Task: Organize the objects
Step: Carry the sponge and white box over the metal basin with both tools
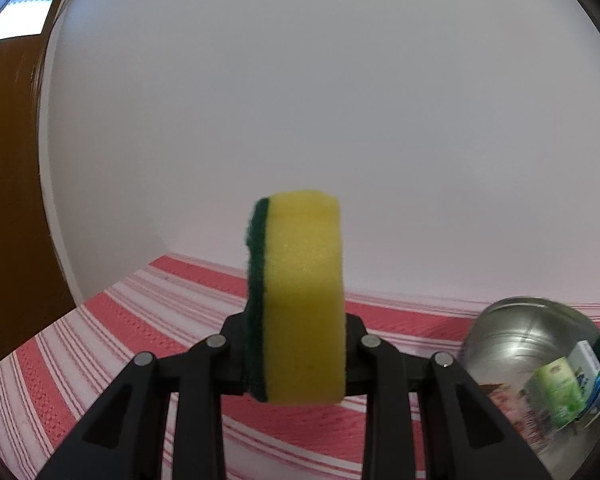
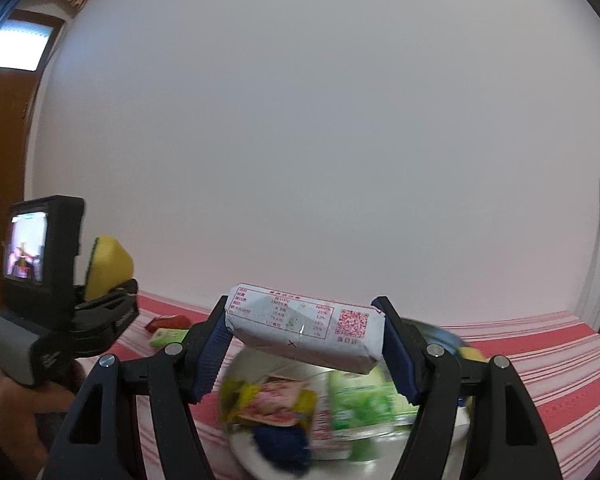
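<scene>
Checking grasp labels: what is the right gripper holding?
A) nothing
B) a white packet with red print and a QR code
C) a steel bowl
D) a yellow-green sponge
B: in the right wrist view the right gripper is clamped on the white packet above the steel bowl; the sponge sits in the left gripper.

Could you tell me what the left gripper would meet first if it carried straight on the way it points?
Probably only the plain white wall; beyond the yellow-and-green sponge held by the left gripper, nothing else shows, though depth is unclear.
</scene>
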Available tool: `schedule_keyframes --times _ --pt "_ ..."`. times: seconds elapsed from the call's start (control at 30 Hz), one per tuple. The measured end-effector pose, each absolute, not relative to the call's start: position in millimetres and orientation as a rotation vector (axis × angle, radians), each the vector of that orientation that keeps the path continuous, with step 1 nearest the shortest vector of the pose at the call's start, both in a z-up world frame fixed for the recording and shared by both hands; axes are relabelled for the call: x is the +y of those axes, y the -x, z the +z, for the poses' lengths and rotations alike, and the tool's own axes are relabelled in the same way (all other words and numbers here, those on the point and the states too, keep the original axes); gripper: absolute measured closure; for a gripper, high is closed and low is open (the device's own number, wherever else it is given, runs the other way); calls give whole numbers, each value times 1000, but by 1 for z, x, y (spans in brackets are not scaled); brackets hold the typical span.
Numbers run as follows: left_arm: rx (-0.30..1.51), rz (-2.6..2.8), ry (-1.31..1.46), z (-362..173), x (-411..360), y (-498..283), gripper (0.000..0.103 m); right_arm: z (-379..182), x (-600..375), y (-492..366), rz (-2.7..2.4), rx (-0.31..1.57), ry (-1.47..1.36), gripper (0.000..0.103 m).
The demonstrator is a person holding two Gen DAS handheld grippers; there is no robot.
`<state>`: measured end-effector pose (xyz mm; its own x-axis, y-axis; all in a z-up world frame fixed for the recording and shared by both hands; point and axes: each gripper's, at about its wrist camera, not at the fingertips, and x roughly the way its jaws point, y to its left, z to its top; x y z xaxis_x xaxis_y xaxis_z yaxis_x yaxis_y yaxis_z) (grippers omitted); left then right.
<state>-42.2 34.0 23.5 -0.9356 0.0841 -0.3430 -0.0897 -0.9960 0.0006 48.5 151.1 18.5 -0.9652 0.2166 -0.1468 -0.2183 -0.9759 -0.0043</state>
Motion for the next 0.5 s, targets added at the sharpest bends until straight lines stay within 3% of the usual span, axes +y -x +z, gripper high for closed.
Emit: schedule_keyframes --times 0.5 --pt "53 2876 418 52 108 6 75 27 227 -52 2755 94 170 32"
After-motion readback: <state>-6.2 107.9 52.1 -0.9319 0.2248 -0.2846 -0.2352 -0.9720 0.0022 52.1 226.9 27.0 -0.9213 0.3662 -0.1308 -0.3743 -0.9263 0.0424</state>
